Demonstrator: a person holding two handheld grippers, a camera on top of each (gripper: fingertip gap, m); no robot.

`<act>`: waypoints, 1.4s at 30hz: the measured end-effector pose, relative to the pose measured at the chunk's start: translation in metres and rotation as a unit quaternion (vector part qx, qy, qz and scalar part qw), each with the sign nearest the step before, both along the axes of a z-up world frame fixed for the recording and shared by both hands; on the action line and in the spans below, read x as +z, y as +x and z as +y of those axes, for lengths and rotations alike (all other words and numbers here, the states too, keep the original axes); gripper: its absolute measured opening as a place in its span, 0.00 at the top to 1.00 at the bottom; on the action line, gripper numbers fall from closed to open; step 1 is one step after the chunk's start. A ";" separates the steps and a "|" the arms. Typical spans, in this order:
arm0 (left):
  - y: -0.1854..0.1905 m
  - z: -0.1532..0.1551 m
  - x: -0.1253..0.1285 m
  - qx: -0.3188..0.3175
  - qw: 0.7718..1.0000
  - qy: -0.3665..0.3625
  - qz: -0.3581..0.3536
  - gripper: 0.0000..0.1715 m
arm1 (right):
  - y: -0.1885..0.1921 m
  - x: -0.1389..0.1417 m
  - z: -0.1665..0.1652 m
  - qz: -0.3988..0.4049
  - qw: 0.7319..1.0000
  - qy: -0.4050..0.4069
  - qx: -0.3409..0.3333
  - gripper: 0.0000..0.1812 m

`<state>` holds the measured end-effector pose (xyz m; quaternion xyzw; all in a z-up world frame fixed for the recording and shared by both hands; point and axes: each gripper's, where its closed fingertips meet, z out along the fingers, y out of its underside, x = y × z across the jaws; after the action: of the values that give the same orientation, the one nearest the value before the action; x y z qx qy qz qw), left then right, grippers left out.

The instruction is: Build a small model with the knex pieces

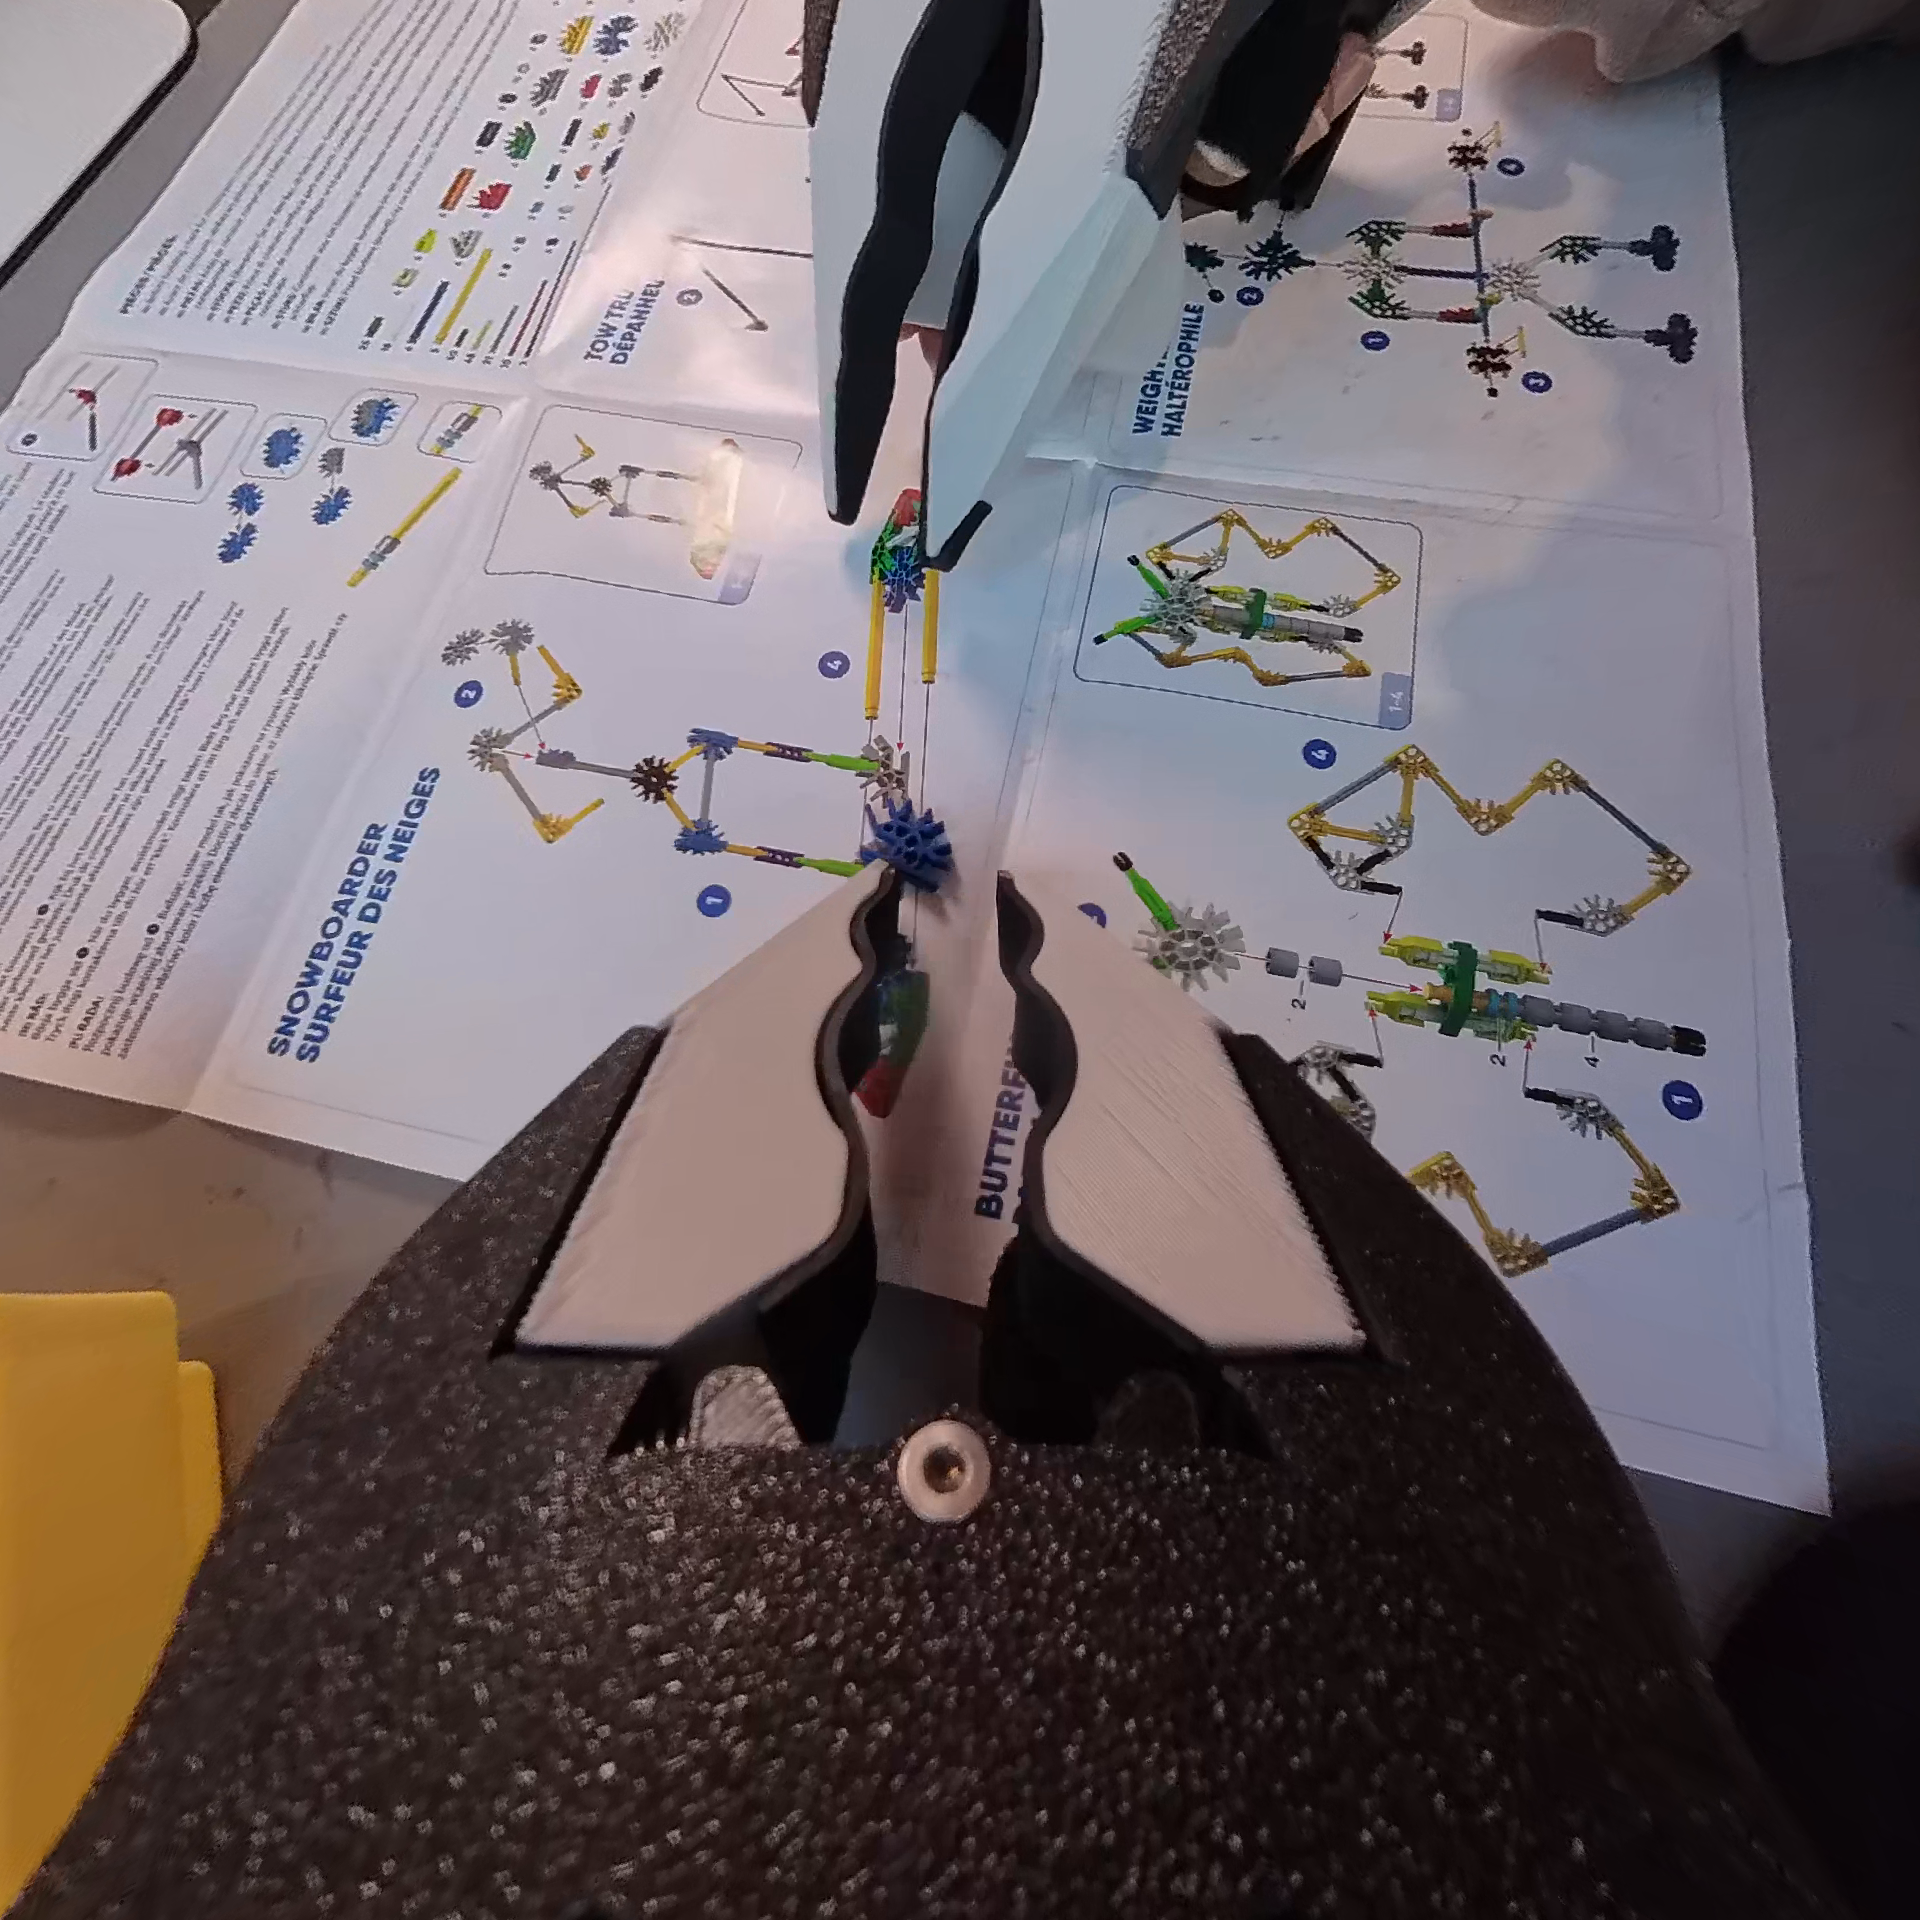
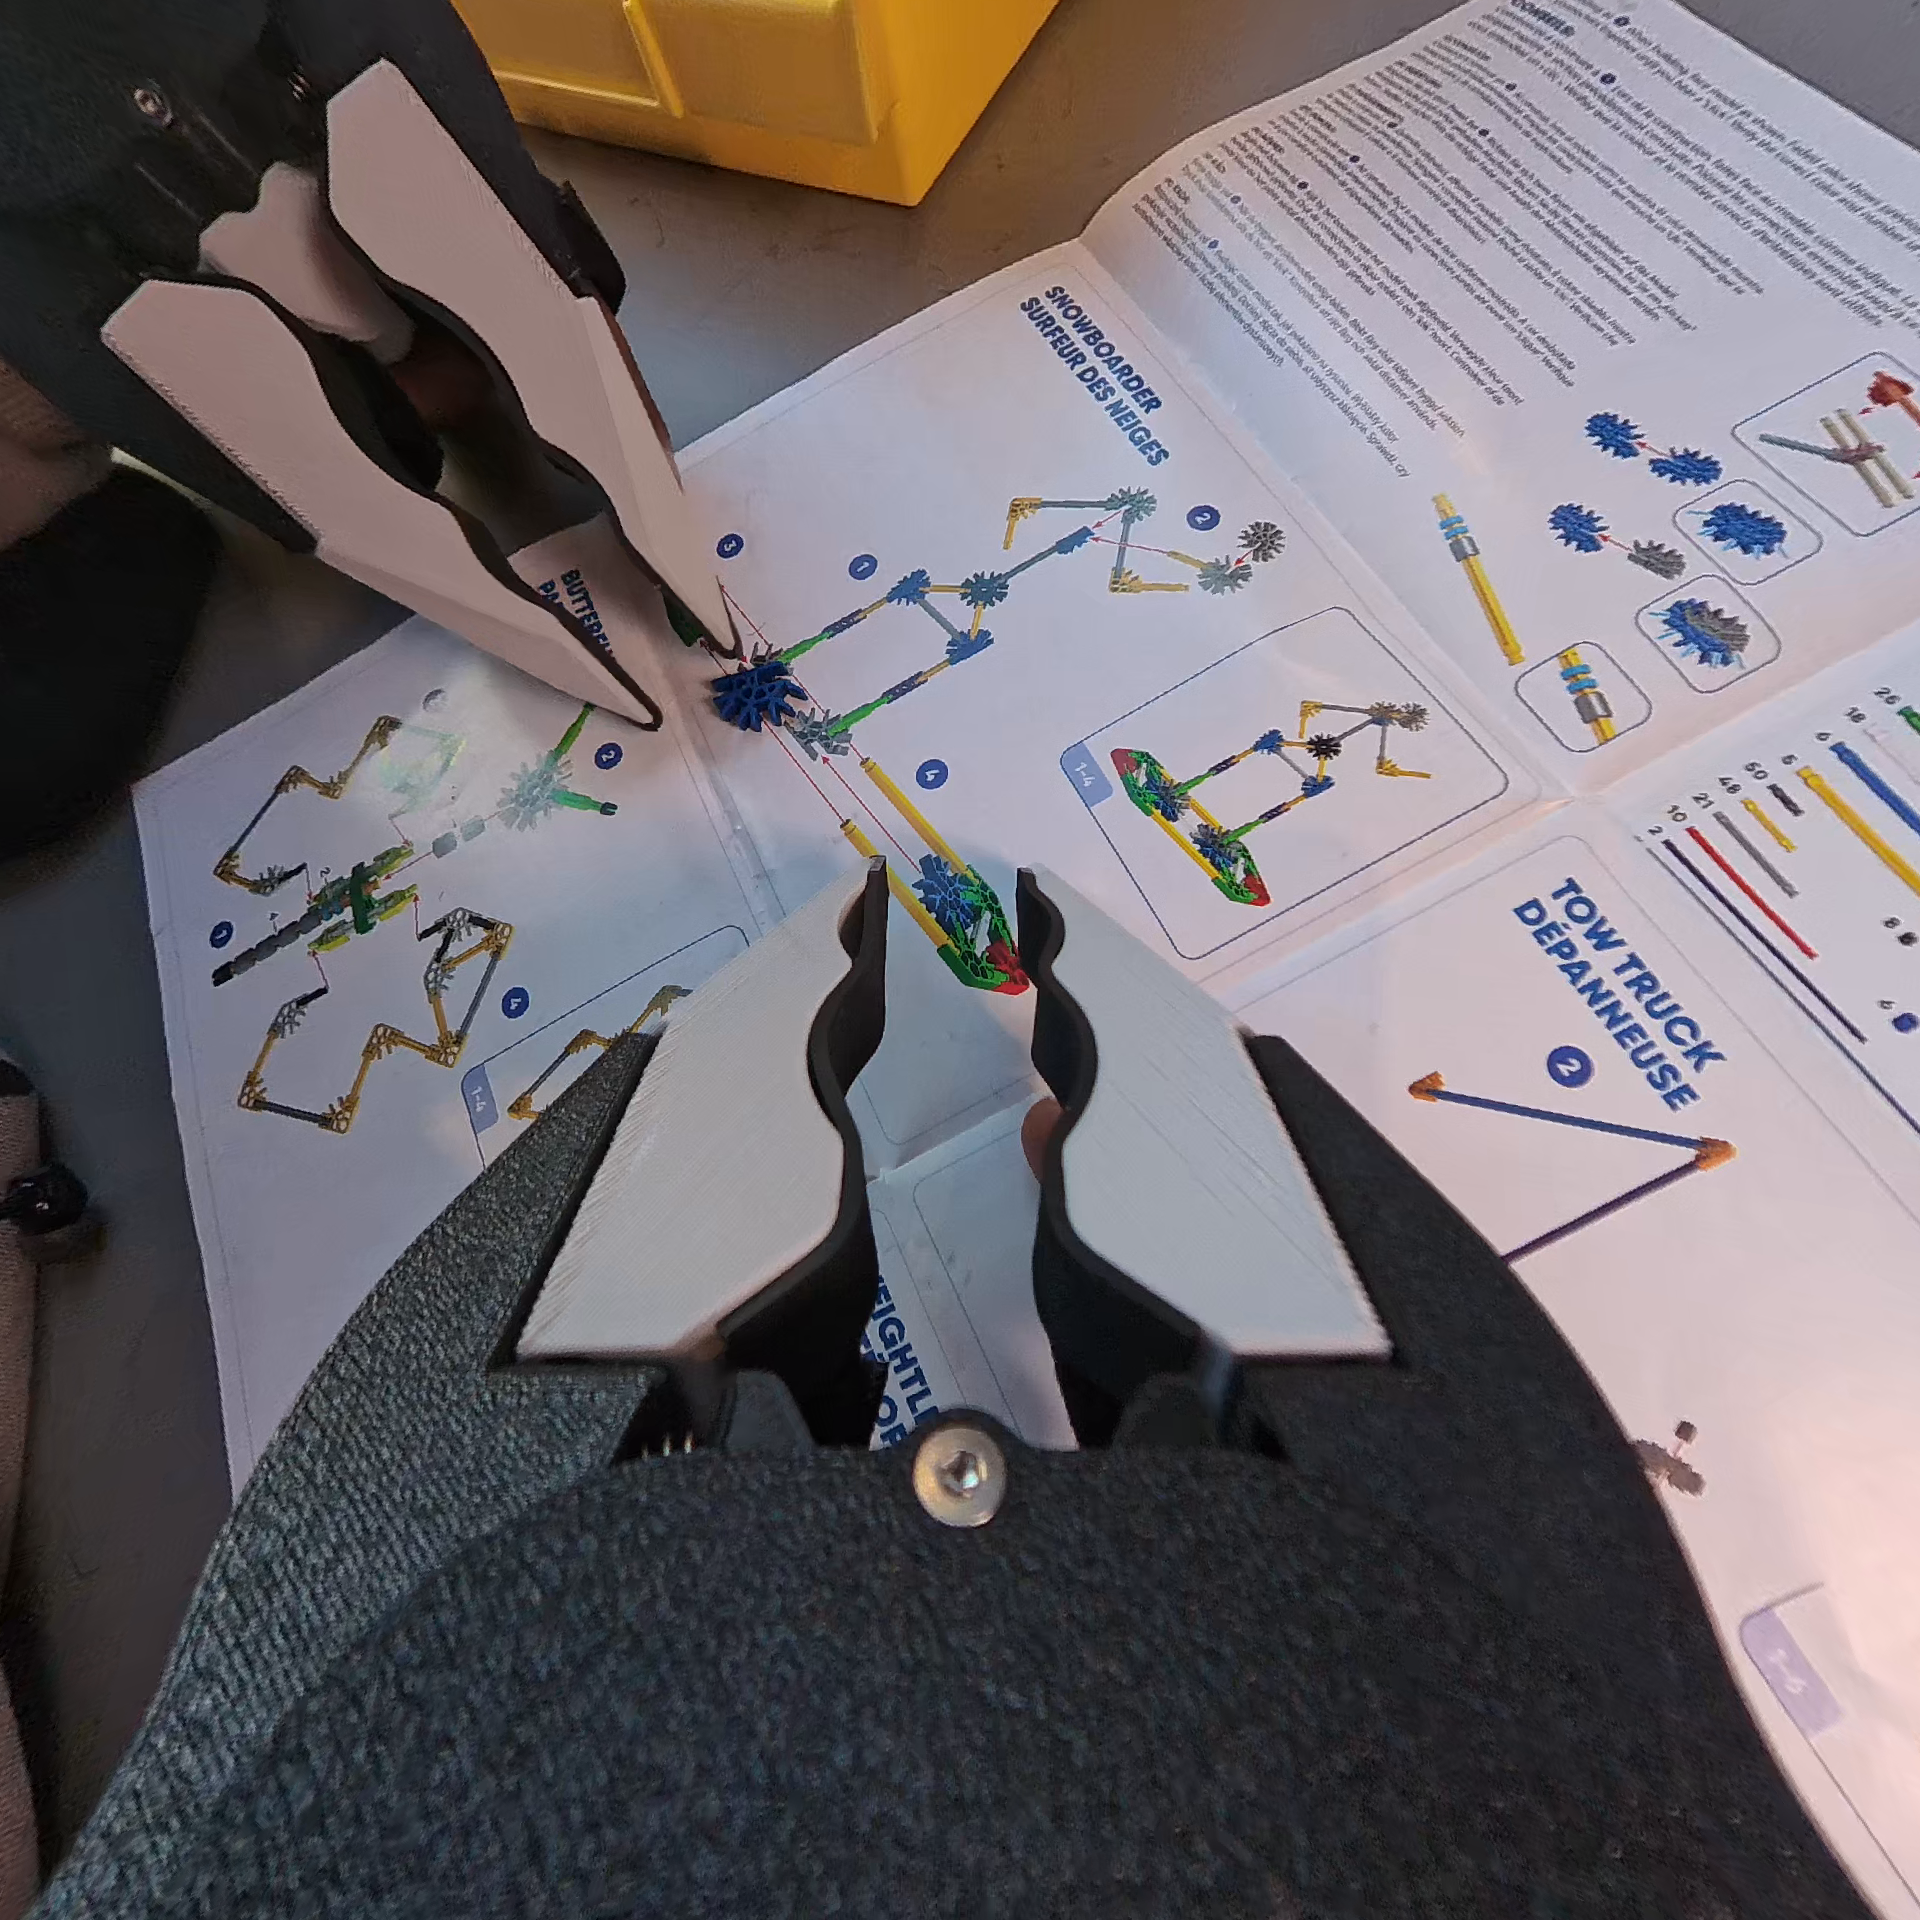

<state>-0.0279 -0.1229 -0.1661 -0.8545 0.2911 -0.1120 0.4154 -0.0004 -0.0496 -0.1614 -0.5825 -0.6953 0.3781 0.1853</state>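
One blue snowflake connector [image 1: 912,840] on instruction sheet [image 1: 1351,644] — left gripper [image 1: 940,883] spread just beside it, right gripper [image 2: 951,873] spread, facing it — one yellow bin [image 2: 769,94] behind.

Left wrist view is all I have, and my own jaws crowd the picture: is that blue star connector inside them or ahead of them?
Observer: Ahead. In the right wrist view the blue connector lies on the instruction sheet, just off the tips of the left gripper, not between them.
Operator: Does the right gripper hold anything?
Observer: No. The right gripper is open; only printed drawings show in its gap.
Operator: The yellow thing at my edge?
Observer: A yellow box, standing beyond the sheet.
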 end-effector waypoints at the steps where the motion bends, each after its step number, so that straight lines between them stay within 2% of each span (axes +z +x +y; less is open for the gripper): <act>1: -0.003 0.002 0.000 0.005 1.000 0.001 0.005 0.89 | 0.000 0.000 0.000 0.000 1.000 0.000 0.000 0.87; 7: -0.008 0.011 -0.004 -0.008 1.000 -0.001 0.016 0.85 | 0.001 0.001 0.000 -0.001 1.000 0.001 0.002 0.87; 11: -0.005 0.009 -0.006 -0.021 1.000 -0.013 0.011 0.88 | 0.002 0.008 0.003 0.006 1.000 0.005 -0.002 0.87; 19: -0.005 0.015 -0.004 0.011 1.000 -0.011 0.019 0.90 | 0.010 0.056 0.016 0.059 0.996 0.059 -0.014 0.87; 24: 0.013 0.018 0.010 -0.001 1.000 0.015 -0.003 0.90 | 0.028 0.083 0.030 0.079 0.992 0.094 -0.025 0.87; 27: 0.032 0.025 0.012 -0.025 0.999 0.021 0.007 0.90 | 0.046 0.078 0.030 0.067 0.992 0.107 -0.023 0.87; 34: 0.044 0.039 0.008 -0.039 0.998 0.014 0.042 0.90 | 0.089 0.037 0.037 0.043 0.993 0.100 -0.045 0.86; 38: 0.042 0.042 -0.005 -0.032 0.997 -0.002 0.067 0.86 | 0.096 0.039 0.043 0.058 0.992 0.100 -0.057 0.86; 40: 0.037 0.040 0.006 -0.015 0.998 0.010 0.053 0.83 | 0.096 0.046 0.048 0.078 0.989 0.112 -0.058 0.86; 42: 0.019 0.037 0.035 0.031 0.998 0.051 0.036 0.82 | 0.097 0.052 0.051 0.098 0.989 0.098 -0.060 0.86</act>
<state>-0.0091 -0.0861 -0.1309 -0.8444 0.2841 -0.0533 0.4510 0.0968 0.0016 -0.1097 -0.5626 -0.6712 0.3516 0.3307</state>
